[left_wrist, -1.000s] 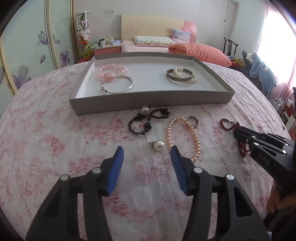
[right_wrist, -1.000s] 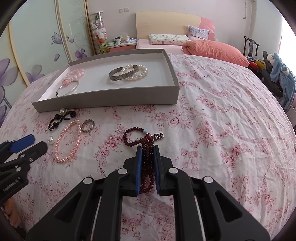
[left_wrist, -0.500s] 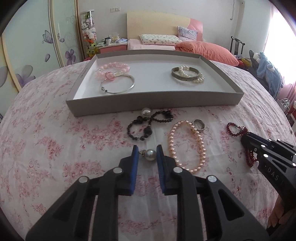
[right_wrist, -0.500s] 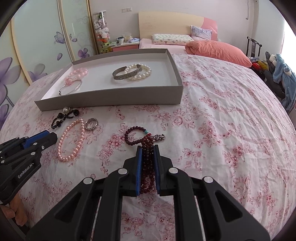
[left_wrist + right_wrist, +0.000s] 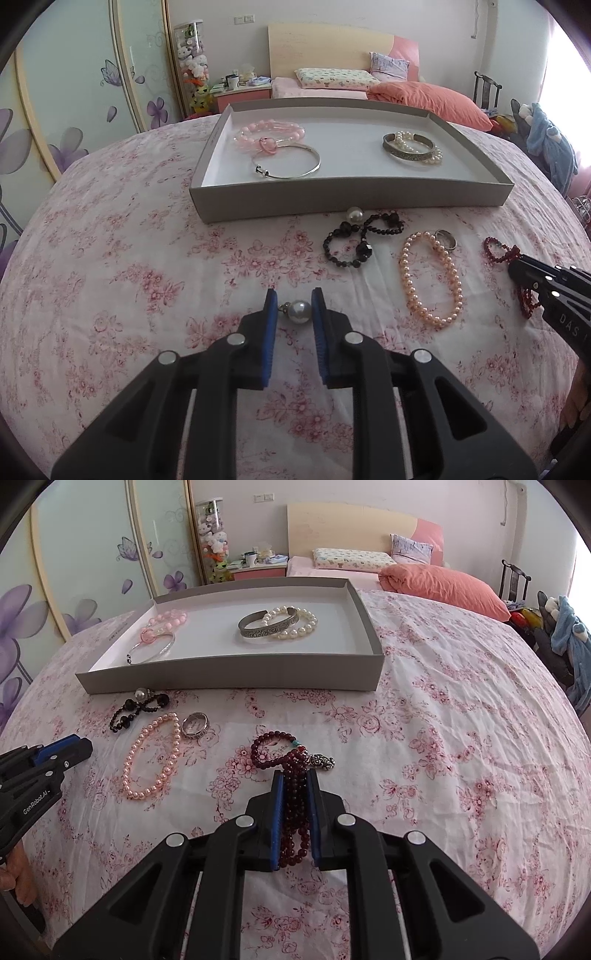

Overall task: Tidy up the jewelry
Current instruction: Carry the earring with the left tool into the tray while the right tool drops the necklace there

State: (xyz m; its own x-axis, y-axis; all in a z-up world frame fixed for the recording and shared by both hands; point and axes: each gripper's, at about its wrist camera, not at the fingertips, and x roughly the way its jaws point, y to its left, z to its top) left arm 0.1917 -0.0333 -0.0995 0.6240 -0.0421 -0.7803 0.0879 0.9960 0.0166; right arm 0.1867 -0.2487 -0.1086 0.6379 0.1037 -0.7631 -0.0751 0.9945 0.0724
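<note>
My left gripper (image 5: 293,301) is shut on a pearl earring (image 5: 298,312), held just above the floral cloth. My right gripper (image 5: 295,779) is shut on a dark red bead bracelet (image 5: 293,771) whose loop and silver charm lie ahead of the fingers. The grey tray (image 5: 351,201) (image 5: 229,674) stands beyond, holding a pink bead bracelet (image 5: 271,133), a silver bangle (image 5: 286,166), a metal cuff (image 5: 267,626) and a white pearl bracelet (image 5: 295,624). On the cloth lie a black bead bracelet (image 5: 360,236), a second pearl earring (image 5: 354,213), a pink pearl bracelet (image 5: 432,280) and a ring (image 5: 195,724).
The table is round and covered with a wrinkled pink floral cloth (image 5: 461,738). Behind it stand a bed (image 5: 369,559) with an orange duvet, a wardrobe with flower-painted doors (image 5: 74,110) on the left and a chair (image 5: 513,579) at the right.
My left gripper closed on the pearl earring and has shifted left with it, a little off the cloth. My right gripper stays shut on the red bracelet and has risen slightly.
</note>
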